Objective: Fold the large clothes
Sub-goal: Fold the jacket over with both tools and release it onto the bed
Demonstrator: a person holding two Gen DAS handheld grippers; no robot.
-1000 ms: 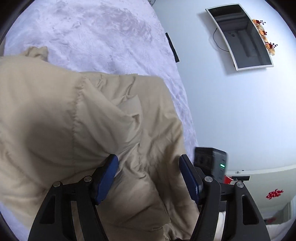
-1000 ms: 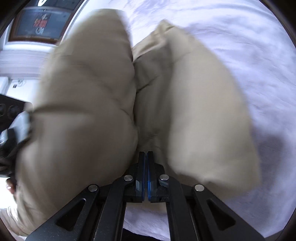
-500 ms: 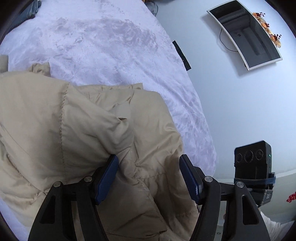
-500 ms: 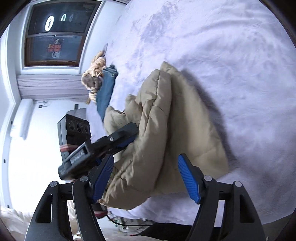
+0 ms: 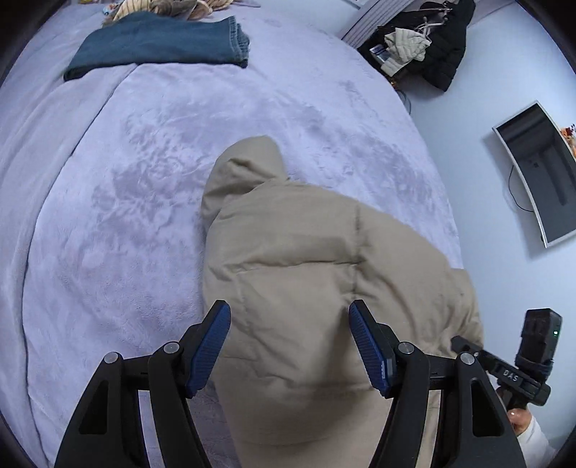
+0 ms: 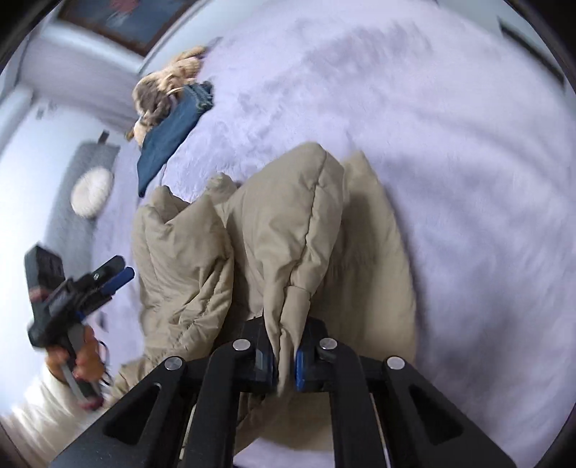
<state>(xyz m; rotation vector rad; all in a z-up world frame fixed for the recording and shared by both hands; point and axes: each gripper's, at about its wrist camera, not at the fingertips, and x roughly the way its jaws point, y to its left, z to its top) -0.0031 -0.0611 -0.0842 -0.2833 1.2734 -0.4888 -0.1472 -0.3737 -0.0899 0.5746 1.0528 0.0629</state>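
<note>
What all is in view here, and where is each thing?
Jacket: one, beige, puffy, bunched on the bed's near side.
Bed cover: one, pale lilac, beneath everything.
Jeans: one, blue, folded, far end of bed.
Striped cloth: one, tan, behind the jeans.
Screen: one, dark, on the wall.
Dark clothes: a pile, far corner.
Left tool: open, over the jacket.
Right tool: just closed, pinching a jacket fold.
Hand: one, gripping the left tool's handle.

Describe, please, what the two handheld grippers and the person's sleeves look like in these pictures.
Both the left gripper and the right gripper are matte black linkage frames with silver pivot bolts and ribbed blue finger pads. A black box-shaped camera sits on the right one, showing a small green light. Both sleeves look white.
</note>
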